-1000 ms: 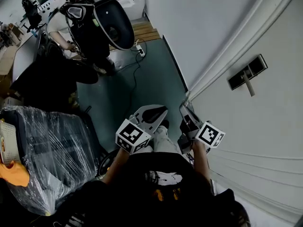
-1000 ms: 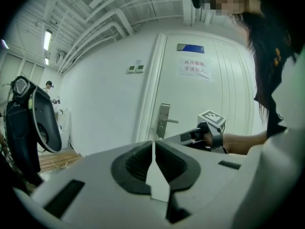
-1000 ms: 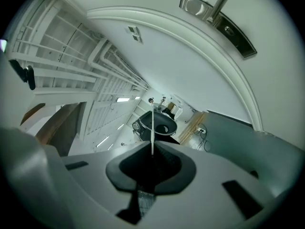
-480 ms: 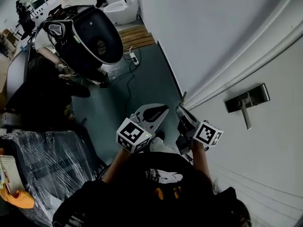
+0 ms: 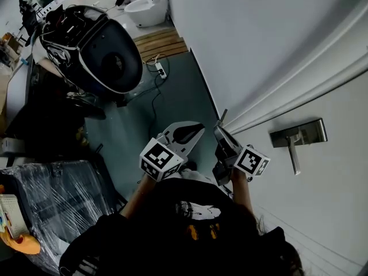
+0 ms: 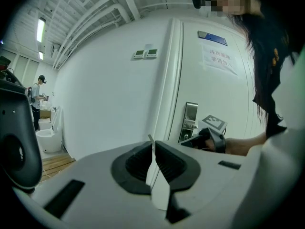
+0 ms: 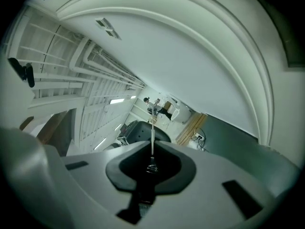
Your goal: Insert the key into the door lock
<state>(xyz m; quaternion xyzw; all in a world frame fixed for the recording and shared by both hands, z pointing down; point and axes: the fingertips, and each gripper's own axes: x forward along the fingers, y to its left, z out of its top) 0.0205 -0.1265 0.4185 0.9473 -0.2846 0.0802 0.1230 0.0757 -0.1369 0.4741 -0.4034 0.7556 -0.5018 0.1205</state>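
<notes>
Teal floor [image 5: 172, 105], white wall [image 5: 247, 39], white door [image 5: 322, 206] with moulded frame [image 5: 287, 91] on the right in the head view. Lock plate [image 5: 302, 132] sits on the door, lever handle [image 5: 294, 157] hanging off it. Right gripper [image 7: 152, 151] is clamped on the key [image 7: 152, 135]: bow is pinched between the pads, shaft sticks straight out past the tips. In the head view the key tip is near the door frame, well apart from the lock plate and not in it. Left gripper [image 6: 151, 151] is closed down to a narrow slit; can't identify anything held in it. It hangs just beside the right one, in front of the person's torso. Room clutter at left: stretch-wrapped bundle [image 5: 57, 194] with something orange [image 5: 23, 243] at its edge (contents not readable), and a big black round unit with white rim [image 5: 98, 50]. Further back are a wooden platform [image 5: 167, 42], a power strip [image 5: 161, 71] with cable on the floor, and a toilet [image 5: 144, 10]. Left gripper view shows a paper notice [image 6: 219, 61] and a blue plate [image 6: 213, 37] on the door, two wall switches [image 6: 145, 54], and a person [image 6: 37, 94] far back.
</notes>
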